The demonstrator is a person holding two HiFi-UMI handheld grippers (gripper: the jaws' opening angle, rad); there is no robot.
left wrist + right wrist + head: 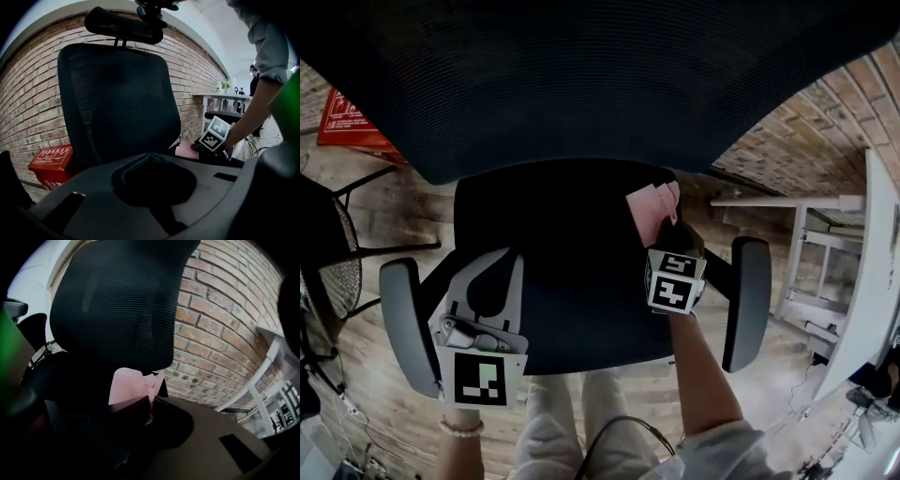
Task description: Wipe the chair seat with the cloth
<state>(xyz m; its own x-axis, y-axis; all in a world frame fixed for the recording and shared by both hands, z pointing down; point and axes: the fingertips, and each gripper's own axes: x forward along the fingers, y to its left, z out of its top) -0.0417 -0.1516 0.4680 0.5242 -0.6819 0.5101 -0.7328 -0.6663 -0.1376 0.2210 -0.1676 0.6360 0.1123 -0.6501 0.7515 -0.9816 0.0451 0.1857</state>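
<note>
Over the left edge of the seat, just inside the left armrest, my left gripper hangs with its jaws brought together on nothing. At the seat's right rear corner, the cloth is pinched between the closed jaws of my right gripper, close under the backrest.

What worries me, working across: the idle left gripper sits in the path of any stroke towards that side, so a long sweep could run into it. The right gripper seems to grip the cloth by one fold only, with much of the pink standing free above the tips. If I drag it over the seat fabric it may bunch up or pull loose, and then the jaws would rub the seat instead of the cloth. A wide stroke could also knock the right armrest.

My left hand holds its gripper low, pointing forward at the backrest. My right arm reaches further ahead, with the gripper tipped down at the seat and its marker cube facing up.
</note>
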